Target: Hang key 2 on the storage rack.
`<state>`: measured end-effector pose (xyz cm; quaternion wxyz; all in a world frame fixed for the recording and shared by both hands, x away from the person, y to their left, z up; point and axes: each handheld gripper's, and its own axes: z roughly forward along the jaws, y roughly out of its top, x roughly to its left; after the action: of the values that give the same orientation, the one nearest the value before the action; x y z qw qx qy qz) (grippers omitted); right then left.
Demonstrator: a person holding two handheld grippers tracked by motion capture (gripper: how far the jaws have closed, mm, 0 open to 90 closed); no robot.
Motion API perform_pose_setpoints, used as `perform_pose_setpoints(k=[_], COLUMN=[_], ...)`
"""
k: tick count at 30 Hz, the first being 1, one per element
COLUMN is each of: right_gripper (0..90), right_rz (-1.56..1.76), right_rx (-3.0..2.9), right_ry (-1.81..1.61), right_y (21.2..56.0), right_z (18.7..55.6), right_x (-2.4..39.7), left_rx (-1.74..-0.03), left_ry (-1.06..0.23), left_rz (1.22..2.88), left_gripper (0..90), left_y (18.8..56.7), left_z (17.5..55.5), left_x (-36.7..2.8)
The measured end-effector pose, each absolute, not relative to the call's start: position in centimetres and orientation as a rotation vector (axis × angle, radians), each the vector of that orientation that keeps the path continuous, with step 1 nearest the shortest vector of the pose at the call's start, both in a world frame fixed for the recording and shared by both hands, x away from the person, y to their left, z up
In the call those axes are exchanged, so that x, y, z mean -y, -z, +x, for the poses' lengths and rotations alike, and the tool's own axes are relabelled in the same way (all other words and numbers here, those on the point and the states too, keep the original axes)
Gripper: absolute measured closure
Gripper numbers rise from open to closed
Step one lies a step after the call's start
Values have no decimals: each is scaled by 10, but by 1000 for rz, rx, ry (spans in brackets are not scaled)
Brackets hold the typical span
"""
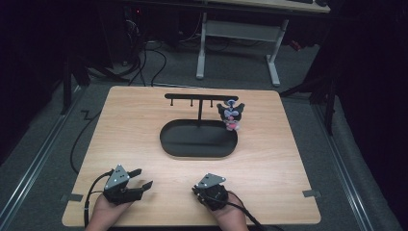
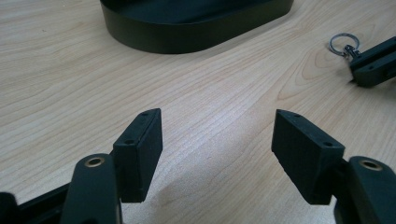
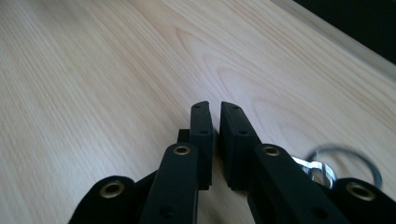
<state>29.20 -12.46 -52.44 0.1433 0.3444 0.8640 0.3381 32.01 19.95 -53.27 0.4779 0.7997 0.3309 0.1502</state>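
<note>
Pale wood grain covers the table [image 1: 269, 159], with a black oval tray [image 1: 198, 139] at its middle carrying a post and hook bar [image 1: 201, 97]; a small dark plush charm [image 1: 230, 115] hangs from the bar's right end, so the rack seems meant for keyrings. The right gripper [image 3: 214, 109] sits near the front edge with its jaws almost together, and a metal keyring [image 3: 343, 163] lies just beside them; in the left gripper view its loop [image 2: 342, 44] pokes out past the jaw tips, though whether the pads truly pinch it I cannot tell. The left gripper [image 2: 217, 135] rests wide open with nothing between its jaws, likely waiting to help. Bare wood lies open between both grippers and the tray, with free hooks left of the charm
</note>
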Motion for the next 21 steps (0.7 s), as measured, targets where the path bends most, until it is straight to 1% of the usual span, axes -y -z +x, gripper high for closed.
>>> perform_pose_setpoints(k=[8, 13, 16, 19, 21], right_gripper=[846, 827, 756, 636, 615], right_rz=[1174, 1242, 1223, 1163, 1110], right_rx=[-2402, -2354, -2337, -2306, -2307], right_ry=[-918, -941, -956, -967, -960], right_y=[521, 517, 515, 514, 515], right_z=[283, 284, 283, 285, 289], right_x=[186, 207, 209, 206, 202], left_rx=[-811, -813, -813, -811, -809], left_ry=[-367, -366, -365, -364, -364], left_rz=[1951, 1953, 1955, 1955, 1955], left_gripper=[343, 343, 343, 343, 343], left_y=[533, 533, 533, 533, 533], left_z=[320, 320, 321, 321, 320], left_x=[-200, -199, -199, -199, -199])
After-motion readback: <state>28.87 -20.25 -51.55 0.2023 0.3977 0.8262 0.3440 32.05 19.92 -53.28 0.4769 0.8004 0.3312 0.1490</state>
